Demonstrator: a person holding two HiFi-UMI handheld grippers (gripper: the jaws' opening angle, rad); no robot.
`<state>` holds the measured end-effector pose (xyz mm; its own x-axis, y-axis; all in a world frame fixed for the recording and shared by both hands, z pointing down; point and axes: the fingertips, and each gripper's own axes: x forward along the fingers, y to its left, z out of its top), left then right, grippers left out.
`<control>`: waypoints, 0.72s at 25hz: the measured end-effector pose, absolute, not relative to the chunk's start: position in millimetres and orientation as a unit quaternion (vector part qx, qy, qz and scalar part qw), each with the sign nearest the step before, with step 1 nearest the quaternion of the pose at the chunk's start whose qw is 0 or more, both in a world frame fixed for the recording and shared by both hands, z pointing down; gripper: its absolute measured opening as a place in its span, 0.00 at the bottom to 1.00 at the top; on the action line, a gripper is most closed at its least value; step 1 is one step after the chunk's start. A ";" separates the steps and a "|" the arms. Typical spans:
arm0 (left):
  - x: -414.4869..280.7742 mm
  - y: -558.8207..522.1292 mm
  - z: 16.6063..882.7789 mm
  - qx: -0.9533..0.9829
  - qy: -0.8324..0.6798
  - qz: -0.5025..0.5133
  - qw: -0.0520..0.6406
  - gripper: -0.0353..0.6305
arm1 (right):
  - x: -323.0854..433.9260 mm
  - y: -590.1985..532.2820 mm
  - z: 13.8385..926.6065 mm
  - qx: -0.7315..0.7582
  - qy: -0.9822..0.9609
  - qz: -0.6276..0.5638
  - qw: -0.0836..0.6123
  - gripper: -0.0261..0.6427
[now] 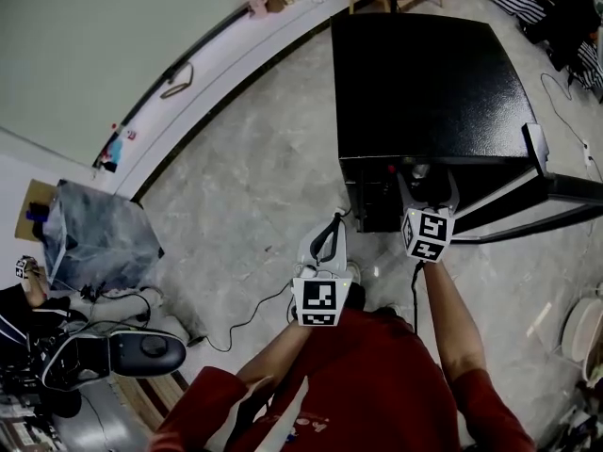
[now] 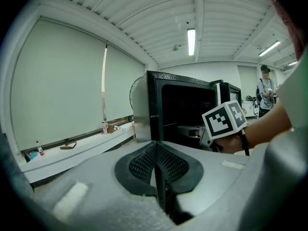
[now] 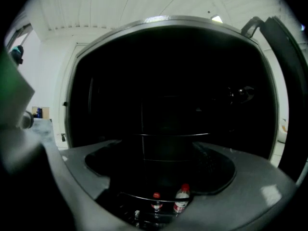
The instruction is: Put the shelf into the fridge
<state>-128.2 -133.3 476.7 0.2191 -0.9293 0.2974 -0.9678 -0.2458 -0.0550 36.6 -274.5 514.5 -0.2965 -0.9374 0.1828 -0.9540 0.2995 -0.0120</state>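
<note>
Black and glossy, the mini fridge stands at about one o'clock in the head view, on a pale stone-look floor. Its door is swung open toward four o'clock. The right gripper is at the fridge's six o'clock edge, at the mouth of the compartment, with its jaws spread wide. Between them, in the dark interior, show the thin pale edges of a shelf; whether the pads touch it cannot be told. At six o'clock below it stand two red-capped bottles. The left gripper hangs at seven o'clock of the right one, near the person's body. Its jaws are pressed together on nothing.
</note>
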 end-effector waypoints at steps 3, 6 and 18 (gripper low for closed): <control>-119.2 -123.8 474.5 0.775 -0.613 0.138 0.073 0.05 | 43.9 -246.5 516.9 0.578 -0.810 0.068 0.073 0.68; -112.2 -112.9 474.3 0.771 -0.615 0.144 0.079 0.05 | 52.8 -217.6 518.8 0.571 -0.815 0.075 0.071 0.68; -79.5 -69.2 462.1 0.760 -0.632 0.140 0.062 0.05 | 114.4 -99.1 487.5 0.543 -0.834 0.021 0.095 0.68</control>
